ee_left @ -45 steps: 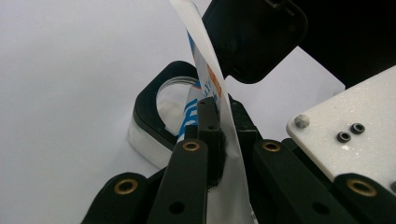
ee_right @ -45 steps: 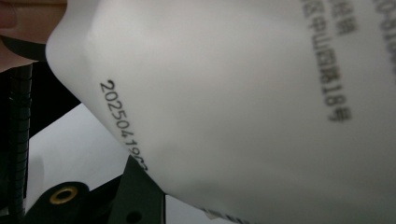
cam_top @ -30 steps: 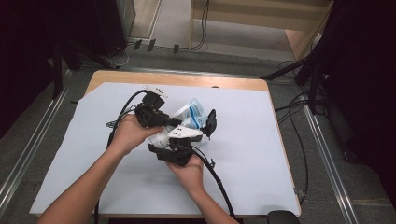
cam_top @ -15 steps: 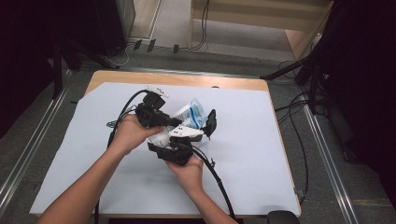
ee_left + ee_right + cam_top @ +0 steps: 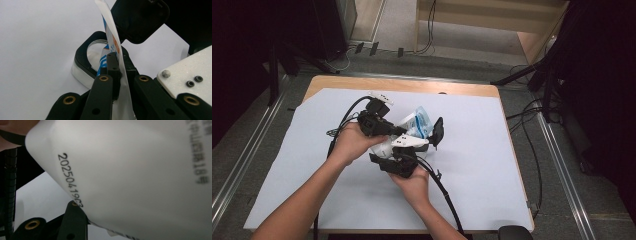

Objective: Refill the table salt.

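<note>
- Pouch of soft white plastic with blue and orange print point(image 5: 417, 122), held up just above the middle of the large white sheet covering the wooden table point(image 5: 492, 165), between both hands.
- Left gripper point(image 5: 115, 65): jaws clamped tight on the pouch's thin edge; best kept firm so the film cannot slip.
- Right gripper point(image 5: 432, 134): jaws part-open around the pouch's white printed body point(image 5: 140, 170); whether they press it, I cannot tell. Any pull looks safest slow and even.

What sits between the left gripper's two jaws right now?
In the left gripper view, the left gripper has its jaws pinched shut on the thin edge of a white pouch with blue and orange print. Nothing else lies between them.
</note>
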Demonstrator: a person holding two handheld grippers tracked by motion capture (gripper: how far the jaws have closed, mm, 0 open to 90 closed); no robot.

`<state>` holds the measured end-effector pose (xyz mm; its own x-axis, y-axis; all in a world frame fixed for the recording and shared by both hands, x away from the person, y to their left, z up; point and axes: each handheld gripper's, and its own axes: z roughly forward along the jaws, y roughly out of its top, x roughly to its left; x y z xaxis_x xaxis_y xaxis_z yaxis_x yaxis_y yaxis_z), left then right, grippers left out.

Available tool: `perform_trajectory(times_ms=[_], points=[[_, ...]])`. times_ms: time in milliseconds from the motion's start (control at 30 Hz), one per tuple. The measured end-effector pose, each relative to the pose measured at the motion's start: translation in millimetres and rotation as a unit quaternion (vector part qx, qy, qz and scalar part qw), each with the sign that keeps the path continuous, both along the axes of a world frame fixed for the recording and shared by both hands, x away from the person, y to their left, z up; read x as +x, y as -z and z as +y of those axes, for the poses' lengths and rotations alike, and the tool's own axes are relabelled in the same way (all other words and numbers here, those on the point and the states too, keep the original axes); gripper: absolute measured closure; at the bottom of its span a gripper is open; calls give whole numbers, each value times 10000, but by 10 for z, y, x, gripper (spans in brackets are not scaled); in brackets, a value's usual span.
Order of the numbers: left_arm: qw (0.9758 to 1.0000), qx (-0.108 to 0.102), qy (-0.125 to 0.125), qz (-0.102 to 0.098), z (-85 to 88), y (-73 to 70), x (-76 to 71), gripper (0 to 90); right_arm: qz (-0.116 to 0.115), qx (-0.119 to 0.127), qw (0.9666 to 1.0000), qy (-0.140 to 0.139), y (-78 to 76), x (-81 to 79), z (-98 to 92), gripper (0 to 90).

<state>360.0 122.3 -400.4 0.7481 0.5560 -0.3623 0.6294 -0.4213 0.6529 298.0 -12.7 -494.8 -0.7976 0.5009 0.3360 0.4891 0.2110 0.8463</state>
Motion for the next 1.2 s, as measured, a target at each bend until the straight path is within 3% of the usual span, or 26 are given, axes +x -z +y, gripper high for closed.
perform_trajectory(times_ms=[1200], points=[[10000,53,26,-15,-18,-22,15,899,-126,-40,9999,39,-2,-14,16,576]])
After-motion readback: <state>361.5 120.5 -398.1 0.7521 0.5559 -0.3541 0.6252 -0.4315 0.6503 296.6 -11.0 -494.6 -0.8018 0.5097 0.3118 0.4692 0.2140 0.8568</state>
